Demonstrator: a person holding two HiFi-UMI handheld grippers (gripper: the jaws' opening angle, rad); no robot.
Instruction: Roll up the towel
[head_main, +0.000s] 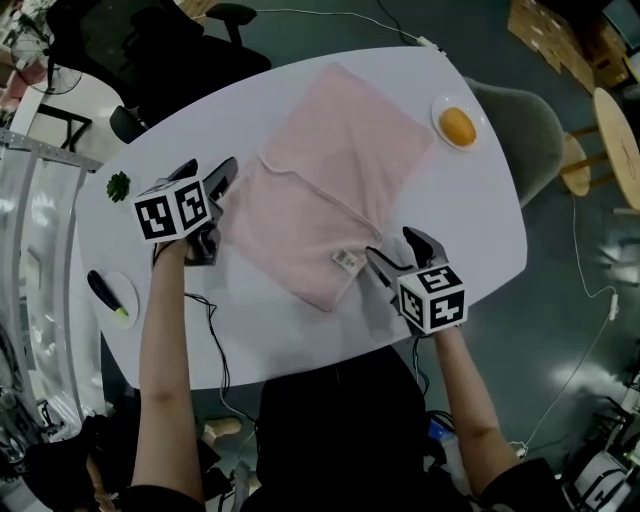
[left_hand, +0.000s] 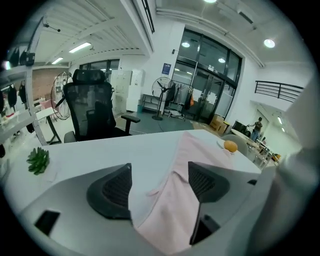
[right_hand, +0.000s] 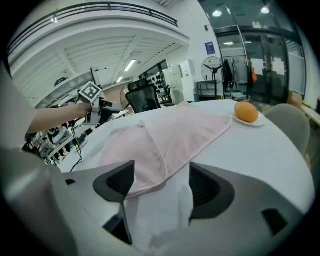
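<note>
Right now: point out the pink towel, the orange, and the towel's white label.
pink towel (head_main: 350, 140), head view, on the far part of the cloth.
orange (head_main: 457, 126), head view, on the centre of the fruit.
white label (head_main: 347, 260), head view, on the tag by the towel's near edge.

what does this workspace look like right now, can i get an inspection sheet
surface: white oval table, smooth top
job's things: pink towel, partly folded, lying flat, not rolled
clutter: orange on a small plate; small green plant; dark vegetable near the left edge
tongs: left tongs open over the towel's left edge; right tongs open beside its near corner; neither grips
cables: black cable trails off the table's near edge
surroundings: black office chair, grey chair
</note>
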